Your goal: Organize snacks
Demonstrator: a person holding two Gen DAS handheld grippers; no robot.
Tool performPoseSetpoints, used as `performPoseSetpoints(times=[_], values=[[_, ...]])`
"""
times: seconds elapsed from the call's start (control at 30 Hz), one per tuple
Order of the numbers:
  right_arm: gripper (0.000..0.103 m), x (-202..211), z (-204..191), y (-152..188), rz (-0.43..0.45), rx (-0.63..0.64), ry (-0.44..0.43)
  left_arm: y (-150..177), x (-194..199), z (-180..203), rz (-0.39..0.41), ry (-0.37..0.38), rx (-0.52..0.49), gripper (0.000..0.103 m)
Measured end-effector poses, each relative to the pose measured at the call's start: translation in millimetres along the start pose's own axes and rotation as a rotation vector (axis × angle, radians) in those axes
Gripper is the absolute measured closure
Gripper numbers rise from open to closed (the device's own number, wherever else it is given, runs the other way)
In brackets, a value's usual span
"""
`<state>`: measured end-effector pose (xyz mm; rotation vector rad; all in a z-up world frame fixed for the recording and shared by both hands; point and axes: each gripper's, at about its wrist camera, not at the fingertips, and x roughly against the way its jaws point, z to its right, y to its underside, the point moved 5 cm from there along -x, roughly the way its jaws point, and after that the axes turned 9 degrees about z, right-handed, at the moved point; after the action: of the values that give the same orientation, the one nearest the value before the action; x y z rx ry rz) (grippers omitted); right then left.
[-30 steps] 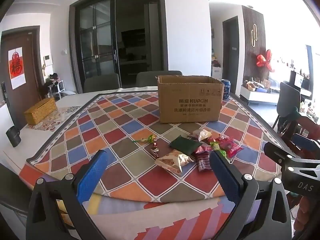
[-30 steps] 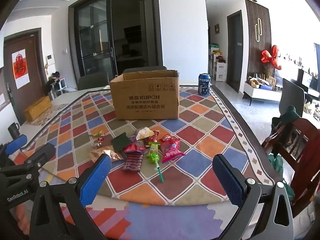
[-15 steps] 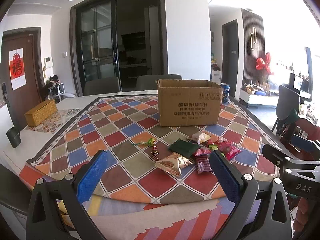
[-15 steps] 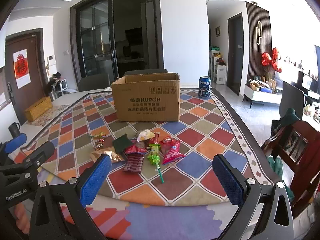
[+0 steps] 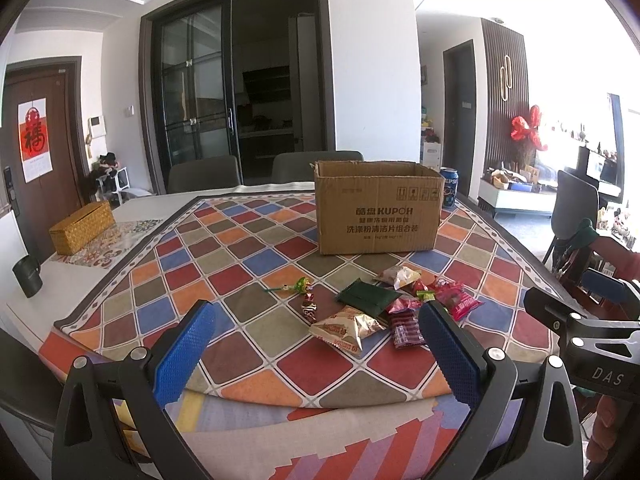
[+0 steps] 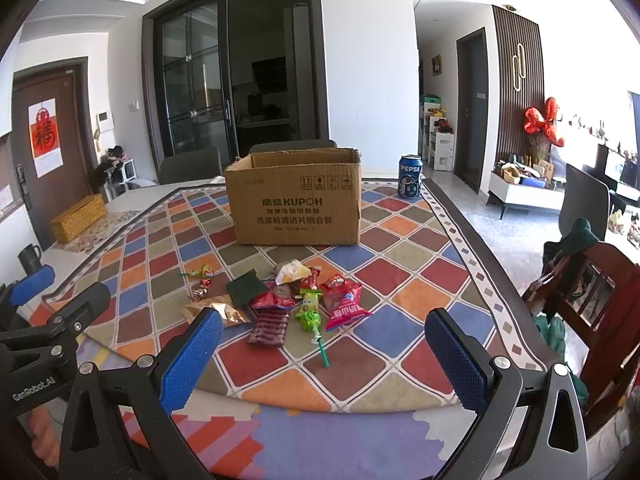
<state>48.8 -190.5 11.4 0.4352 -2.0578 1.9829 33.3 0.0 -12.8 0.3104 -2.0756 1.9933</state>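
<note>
My left gripper: jaws wide apart, empty.
My right gripper: jaws apart, empty.
Snacks: heaped before cardboard box.

One cardboard box sits at centre frame, one Pepsi can right of it. Below lie roughly nine snack items: two lollipops, one dark green packet, one gold packet, several red wrappers.
</note>
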Motion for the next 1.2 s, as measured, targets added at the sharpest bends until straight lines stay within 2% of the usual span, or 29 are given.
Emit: performPoseSetpoints(times=[1.2], values=[[0.001,2.4,-1.8,-0.9,0.008,0.005,-0.002,-4.5,4.4,0.7,0.009,-0.002,-0.003,0.0]])
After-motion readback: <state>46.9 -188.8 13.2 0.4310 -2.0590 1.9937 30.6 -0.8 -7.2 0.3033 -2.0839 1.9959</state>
